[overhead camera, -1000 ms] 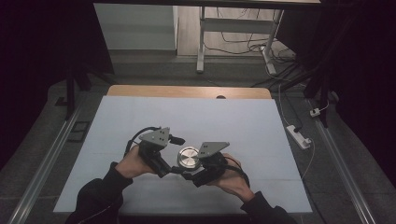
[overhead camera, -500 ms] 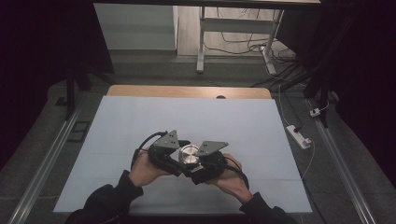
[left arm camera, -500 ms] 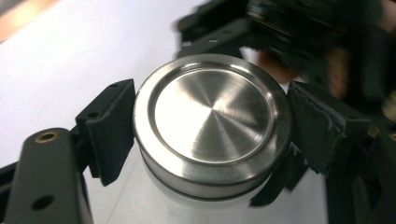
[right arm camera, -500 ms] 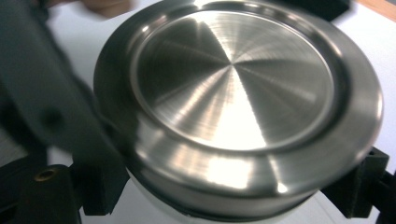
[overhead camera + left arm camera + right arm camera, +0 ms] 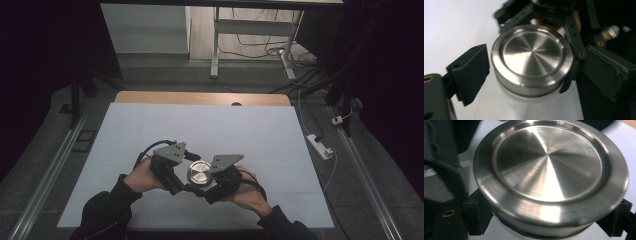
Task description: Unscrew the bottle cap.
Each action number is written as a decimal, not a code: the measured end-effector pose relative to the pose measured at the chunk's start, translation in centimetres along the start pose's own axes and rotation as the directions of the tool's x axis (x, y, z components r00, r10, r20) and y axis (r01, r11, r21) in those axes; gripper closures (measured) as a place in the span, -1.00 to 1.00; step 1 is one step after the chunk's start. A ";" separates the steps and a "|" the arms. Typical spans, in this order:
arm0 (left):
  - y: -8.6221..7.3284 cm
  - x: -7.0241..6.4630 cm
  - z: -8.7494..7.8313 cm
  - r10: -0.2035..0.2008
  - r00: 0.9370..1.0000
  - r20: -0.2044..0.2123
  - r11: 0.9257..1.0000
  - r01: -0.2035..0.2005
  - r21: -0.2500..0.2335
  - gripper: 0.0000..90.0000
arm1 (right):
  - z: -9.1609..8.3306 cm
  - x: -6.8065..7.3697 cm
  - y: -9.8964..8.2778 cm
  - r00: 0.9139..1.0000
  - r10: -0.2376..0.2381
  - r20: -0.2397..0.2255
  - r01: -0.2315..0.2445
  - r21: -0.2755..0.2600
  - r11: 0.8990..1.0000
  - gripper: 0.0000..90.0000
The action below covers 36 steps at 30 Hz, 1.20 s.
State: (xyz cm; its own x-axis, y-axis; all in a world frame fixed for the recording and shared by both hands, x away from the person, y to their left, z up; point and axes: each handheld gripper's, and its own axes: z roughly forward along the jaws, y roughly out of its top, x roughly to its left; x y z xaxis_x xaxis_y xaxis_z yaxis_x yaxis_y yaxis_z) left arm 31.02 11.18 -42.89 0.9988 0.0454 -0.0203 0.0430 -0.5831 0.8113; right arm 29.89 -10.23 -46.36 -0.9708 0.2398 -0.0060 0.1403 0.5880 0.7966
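**High view: steel-lidded jar held between two grippers**

High view shows a round clear jar with a brushed stainless-steel lid (image 5: pixel 199 173) near the front edge of a pale white table sheet (image 5: pixel 200 125), with a gripper on each side of it. The lid is a flat disc with a raised outer rim and a shallow recessed centre; fine circular brush marks catch the light. Below the lid the body looks translucent and smooth, with faint frosting.

The right gripper (image 5: pixel 546 220), matt black with blocky jaws, is clenched on the jar just under the lid's rim, a jaw on either side of it. The left gripper (image 5: pixel 529 75) has just been opening: its flat black jaw on one side stands off the lid with a gap showing, so the lid sits between its jaws, released. Beyond the lid, the right gripper's black linkage bars carry brass-coloured rivets.
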 end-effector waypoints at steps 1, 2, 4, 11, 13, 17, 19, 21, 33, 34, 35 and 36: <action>0.0 -0.2 0.1 0.029 0.999 0.014 1.000 -0.029 0.006 -0.77 | 0.0 0.0 0.0 1.000 0.000 0.000 0.000 0.000 1.000 -0.67; -0.1 -0.3 0.3 0.053 0.998 0.021 0.998 -0.053 0.019 -0.68 | 0.2 0.5 0.1 0.999 -0.041 -0.031 0.042 0.003 0.999 -0.67; -0.3 -0.5 0.7 0.065 0.998 0.016 0.998 -0.066 0.016 -0.58 | 0.3 0.9 0.2 0.997 -0.058 -0.042 0.059 0.009 0.998 -0.67; 0.4 -0.8 2.2 -0.150 0.957 -0.250 0.989 0.145 -0.035 -0.57 | 0.2 0.0 0.1 0.992 0.058 0.113 -0.059 0.006 0.998 -0.67; 0.6 -1.0 2.7 -0.185 0.934 -0.304 0.983 0.181 -0.042 -0.57 | 0.3 -0.4 0.0 0.976 0.099 0.192 -0.104 0.013 0.995 -0.67; 0.9 -0.5 2.7 -0.221 0.938 -0.266 0.975 0.205 -0.086 -0.73 | 0.0 -0.8 -0.4 0.970 0.133 0.201 -0.134 -0.009 0.991 -0.67; 0.8 -0.2 2.1 -0.226 0.949 -0.222 0.973 0.209 -0.097 -0.87 | -0.3 -0.8 -0.2 0.976 0.123 0.179 -0.121 -0.024 0.992 -0.67; 0.3 0.3 0.2 -0.172 0.980 -0.102 0.980 0.159 -0.122 -0.86 | -0.5 -0.7 0.0 0.985 0.106 0.138 -0.102 -0.035 0.994 -0.67; 0.0 -0.7 0.6 0.040 0.999 -0.021 0.999 -0.040 0.003 -0.57 | 0.2 1.2 0.5 0.999 -0.045 0.000 0.045 0.010 0.999 -0.67; 0.2 -0.8 0.8 0.007 0.996 -0.086 1.000 -0.007 -0.001 -0.56 | 0.2 0.9 0.4 0.999 -0.031 0.023 0.031 0.012 0.999 -0.67; 0.2 -0.8 0.8 0.007 0.996 -0.086 1.000 -0.007 -0.001 -0.56 | 0.1 0.7 0.4 0.999 -0.007 0.038 0.006 0.008 1.000 -0.67; 0.3 -0.9 0.9 -0.016 0.993 -0.117 1.000 0.015 -0.010 -0.56 | 0.1 0.7 0.4 0.999 -0.007 0.038 0.006 0.008 1.000 -0.67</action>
State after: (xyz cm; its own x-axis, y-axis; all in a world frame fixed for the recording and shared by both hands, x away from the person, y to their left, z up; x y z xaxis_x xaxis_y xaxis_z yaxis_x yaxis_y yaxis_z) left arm 30.20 10.24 -43.11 0.9882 0.1493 0.0354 0.0575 -0.5743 0.8166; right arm 29.25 -9.73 -46.16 -0.9637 0.2647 -0.0341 0.1356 0.5957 0.7917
